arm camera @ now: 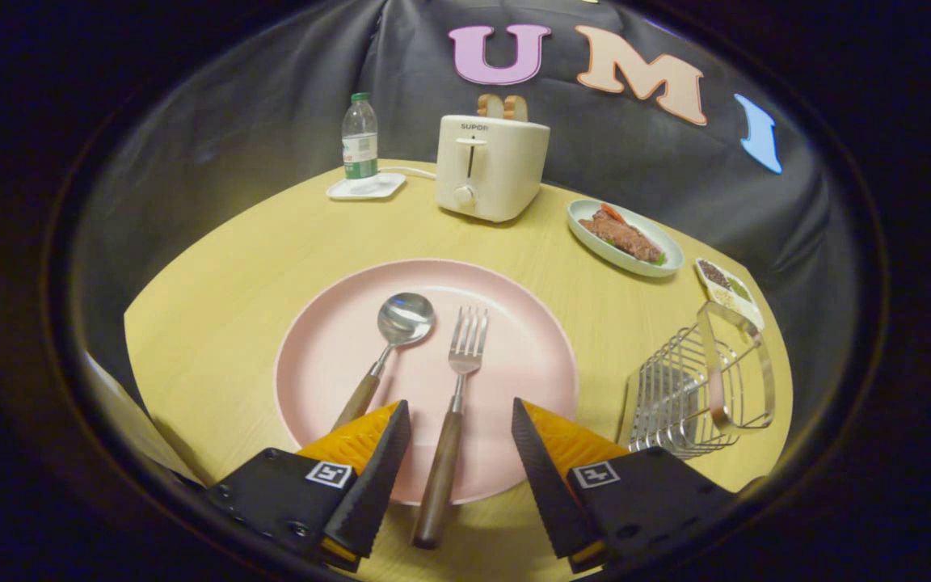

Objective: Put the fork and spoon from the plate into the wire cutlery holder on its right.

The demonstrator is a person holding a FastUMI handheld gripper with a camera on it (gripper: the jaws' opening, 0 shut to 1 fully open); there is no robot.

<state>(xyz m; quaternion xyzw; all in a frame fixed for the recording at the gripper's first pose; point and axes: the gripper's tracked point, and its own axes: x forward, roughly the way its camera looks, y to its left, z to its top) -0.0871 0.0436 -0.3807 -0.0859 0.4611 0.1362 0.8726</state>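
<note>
Lying between the spread tool fingers: fork.

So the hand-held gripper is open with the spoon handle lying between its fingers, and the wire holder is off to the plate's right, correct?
Not quite. In the gripper view the open hand-held gripper has the fork handle between its fingers; the spoon lies beside it on the plate. The wire holder is right of the plate.

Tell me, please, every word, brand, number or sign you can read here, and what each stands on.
"SUPOR": brand on the front of the toaster, above its slot.
Water bottle label: print too small to read.
Square coded markers on the open gripper, its fingers either side of the fork handle: patterns, not words.
Nothing legible elsewhere.
</note>
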